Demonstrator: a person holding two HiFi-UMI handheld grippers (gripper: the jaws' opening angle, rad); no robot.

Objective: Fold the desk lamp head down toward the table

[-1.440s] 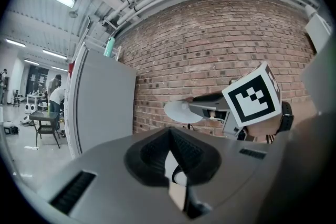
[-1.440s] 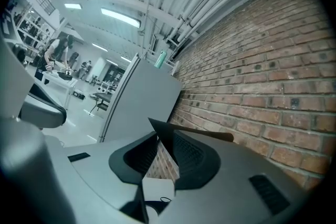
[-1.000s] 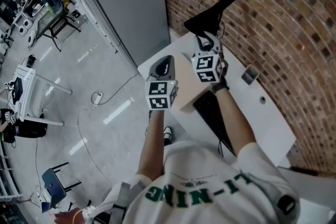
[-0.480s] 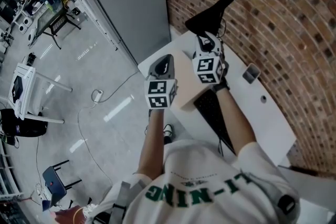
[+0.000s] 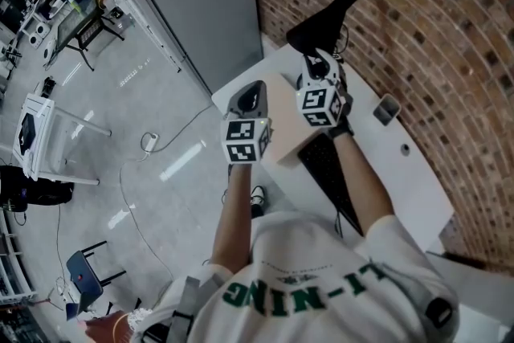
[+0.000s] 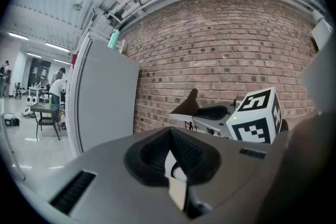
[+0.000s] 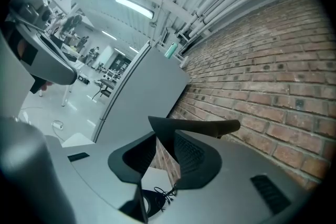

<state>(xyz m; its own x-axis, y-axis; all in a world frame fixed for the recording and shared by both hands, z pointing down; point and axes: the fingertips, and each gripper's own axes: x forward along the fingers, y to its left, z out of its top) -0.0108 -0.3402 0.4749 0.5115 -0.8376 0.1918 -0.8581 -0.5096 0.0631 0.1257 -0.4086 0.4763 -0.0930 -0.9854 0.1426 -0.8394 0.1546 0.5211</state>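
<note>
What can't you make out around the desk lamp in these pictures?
- Desk lamp, joints and base: head view, hidden behind the right gripper, whose jaws have just been opening, nothing gripped between them.
- Small dark object right of the lamp: head view, too small to identify.
- Keyboard: head view, near end covered by the right forearm.

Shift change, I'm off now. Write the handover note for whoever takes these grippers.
Left gripper: tongs slightly apart, empty, held over the table.
Right gripper: tongs open and have just been opening, nothing between them, pointed at the desk lamp head.
The head is raised, at the table's far end by the brick wall.
Done: nothing folded yet.
Left: grip the head and fold it down toward the table.
</note>
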